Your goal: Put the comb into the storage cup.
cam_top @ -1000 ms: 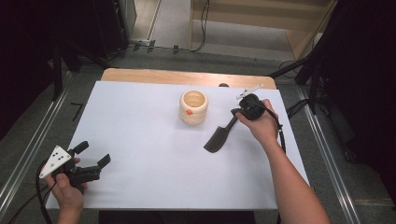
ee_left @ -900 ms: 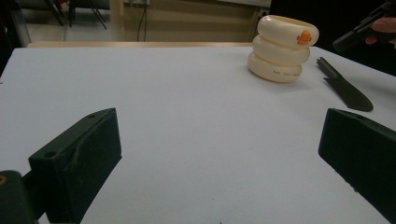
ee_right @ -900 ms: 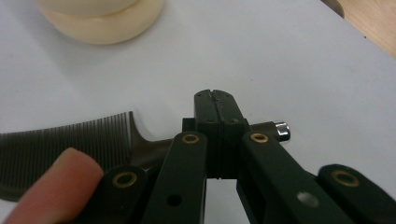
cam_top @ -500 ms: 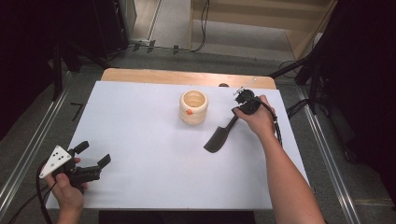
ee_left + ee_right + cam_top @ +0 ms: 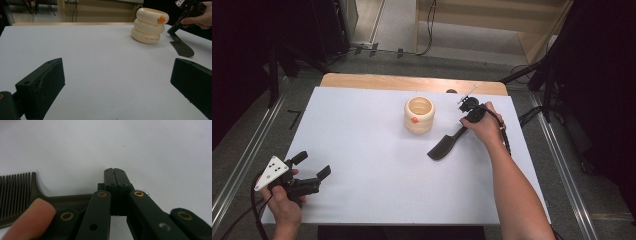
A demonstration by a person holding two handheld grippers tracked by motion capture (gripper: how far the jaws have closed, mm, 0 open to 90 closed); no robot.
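1. R gripper (image 5: 115, 173): jaws pressed together; comb handle runs under/behind them, can't tell if pinched.
2. Black comb (image 5: 443, 147) lies on the white table (image 5: 362, 130), just beside the cream ringed cup (image 5: 419, 115), handle end at the R hand (image 5: 482, 125).
3. L gripper (image 5: 314, 167): jaws spread, nothing between, low over near-left table corner.
4. Cup lettering too small to read; orange dot on rim.

The left gripper (image 5: 309, 167) rests low at the near left with its fingers (image 5: 42, 82) spread wide apart, while the right gripper (image 5: 115, 176), on an outstretched forearm, has its fingers pressed fully together, tips pointing down.
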